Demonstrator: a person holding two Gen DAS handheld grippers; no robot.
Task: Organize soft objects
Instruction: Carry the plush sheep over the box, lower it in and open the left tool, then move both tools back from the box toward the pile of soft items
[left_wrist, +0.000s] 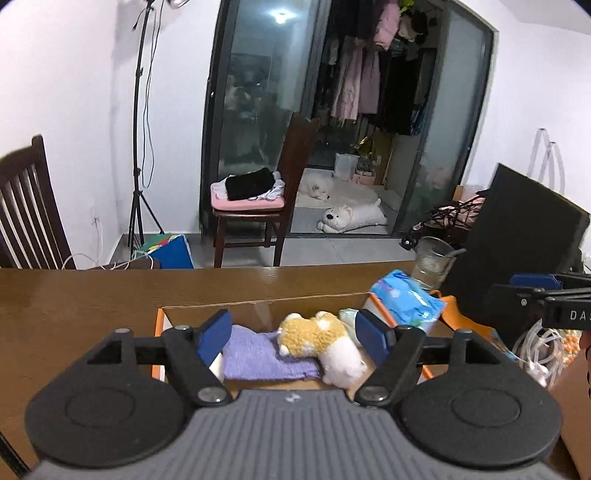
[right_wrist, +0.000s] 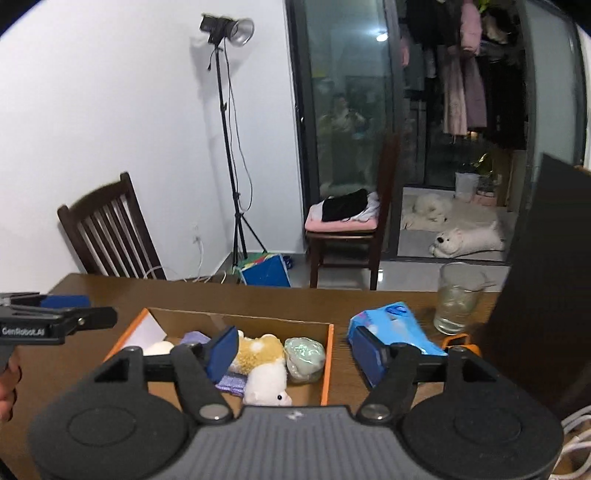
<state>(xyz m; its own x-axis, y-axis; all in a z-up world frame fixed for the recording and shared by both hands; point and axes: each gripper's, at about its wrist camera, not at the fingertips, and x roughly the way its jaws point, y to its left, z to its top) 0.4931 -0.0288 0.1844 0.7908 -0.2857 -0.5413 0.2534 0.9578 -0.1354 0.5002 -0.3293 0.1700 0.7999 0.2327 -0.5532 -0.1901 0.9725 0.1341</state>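
An open cardboard box (left_wrist: 258, 304) (right_wrist: 236, 318) with orange sides stands on the brown table. Inside lie a tan and white plush dog (left_wrist: 321, 341) (right_wrist: 264, 363), a purple knitted cloth (left_wrist: 255, 352) (right_wrist: 231, 382) and a pale green soft lump (right_wrist: 304, 356). A blue tissue pack (left_wrist: 406, 301) (right_wrist: 391, 326) rests just right of the box. My left gripper (left_wrist: 293, 338) hangs open above the box with nothing between its blue pads. My right gripper (right_wrist: 297, 352) is also open and empty, above the box's right wall.
A glass of water (right_wrist: 458, 297) (left_wrist: 434, 264) and a tall black panel (right_wrist: 546, 277) stand at the table's right. White cables (left_wrist: 541, 350) lie at the right edge. Dark wooden chairs (right_wrist: 110, 236) (left_wrist: 258, 199) stand beyond the table, beside a light stand (right_wrist: 229, 147).
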